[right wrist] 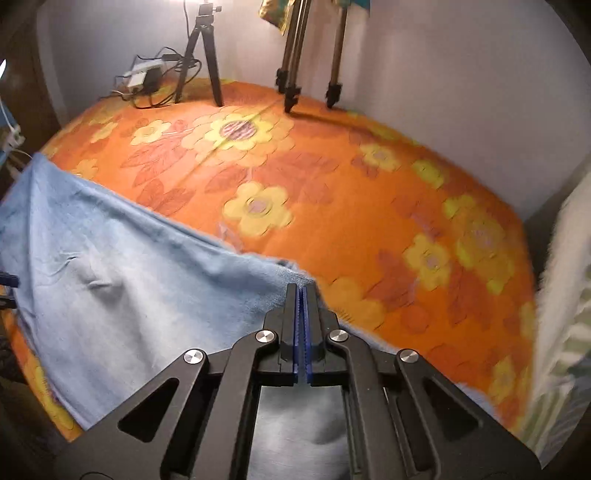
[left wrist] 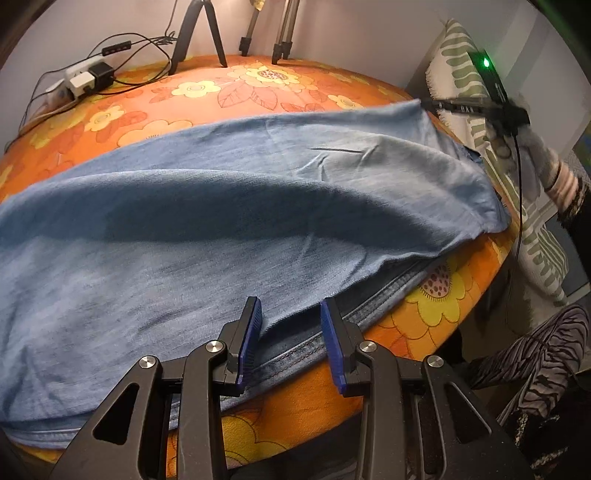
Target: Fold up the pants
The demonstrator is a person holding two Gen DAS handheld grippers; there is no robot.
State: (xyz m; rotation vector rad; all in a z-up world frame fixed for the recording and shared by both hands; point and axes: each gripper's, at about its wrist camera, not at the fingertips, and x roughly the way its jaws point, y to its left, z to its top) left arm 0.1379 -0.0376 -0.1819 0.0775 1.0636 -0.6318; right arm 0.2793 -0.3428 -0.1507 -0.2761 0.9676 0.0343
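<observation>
Left wrist view: my left gripper [left wrist: 291, 332] has its fingers [left wrist: 251, 325] partly apart, straddling the thick seamed edge of the pants [left wrist: 221, 229] at the near edge of the desk [left wrist: 207, 92]. A fold of denim sits between the pads; I cannot tell whether they truly pinch it or only bracket it. The pants lie lengthwise across the near half of the desk, one layer doubled over another with a raised ridge running along the middle. I judge my left side is anchoring the near hem so the cloth does not slide. At the right edge of the desk my right gripper [left wrist: 491, 99] shows blurred, holding up the far corner of the fabric. A power strip [left wrist: 85, 77] and tripod legs [left wrist: 199, 33] stand along the far edge, well apart from the cloth.

Right wrist view: my right gripper [right wrist: 303, 325] has its fingers [right wrist: 295, 321] together, clamped on a corner of the pants [right wrist: 129, 266], which trail off toward the left edge of the desk [right wrist: 369, 192]. The blur suggests the corner is being carried across; I judge this as drawing the layer flat for the fold. The risk is the thin corner slipping out
</observation>
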